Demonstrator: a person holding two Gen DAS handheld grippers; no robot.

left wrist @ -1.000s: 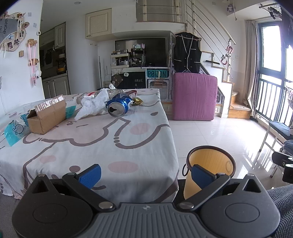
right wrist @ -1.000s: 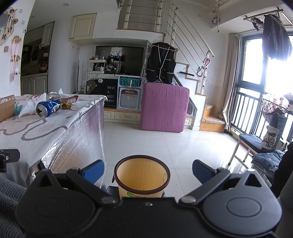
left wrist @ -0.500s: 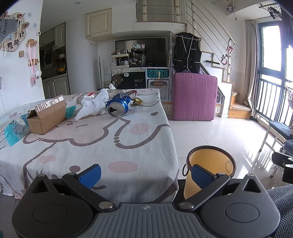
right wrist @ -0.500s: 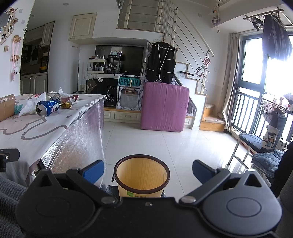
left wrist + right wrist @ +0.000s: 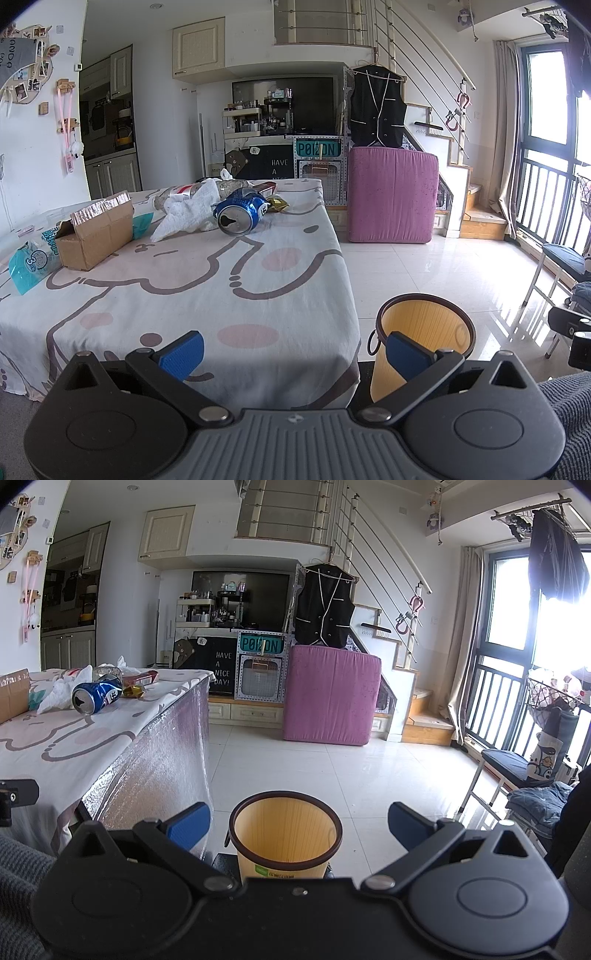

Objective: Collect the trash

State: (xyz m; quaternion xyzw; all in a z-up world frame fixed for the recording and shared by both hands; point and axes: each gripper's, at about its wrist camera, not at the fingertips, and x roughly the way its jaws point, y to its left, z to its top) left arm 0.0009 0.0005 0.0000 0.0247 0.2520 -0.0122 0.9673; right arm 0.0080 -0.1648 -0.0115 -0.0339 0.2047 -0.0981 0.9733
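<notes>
Daylight floods both views from the tall balcony window (image 5: 554, 602) at three o'clock. In the right wrist view it burns out to pure white glare, and the dark garment (image 5: 557, 546) hung before it shows as a silhouette. The white floor tiles (image 5: 332, 771) carry soft sheen and pale reflections toward four o'clock. The kitchen doorway (image 5: 107, 122) at ten o'clock is dim by comparison. Shadows are weak and diffuse; a faint one lies beside the blue can (image 5: 240, 218) on the tablecloth (image 5: 221, 288). Focus is crisp throughout, with no motion blur. Fisheye bending curves the stair railing (image 5: 384, 554) and walls, and black vignetting cuts the upper corners.
</notes>
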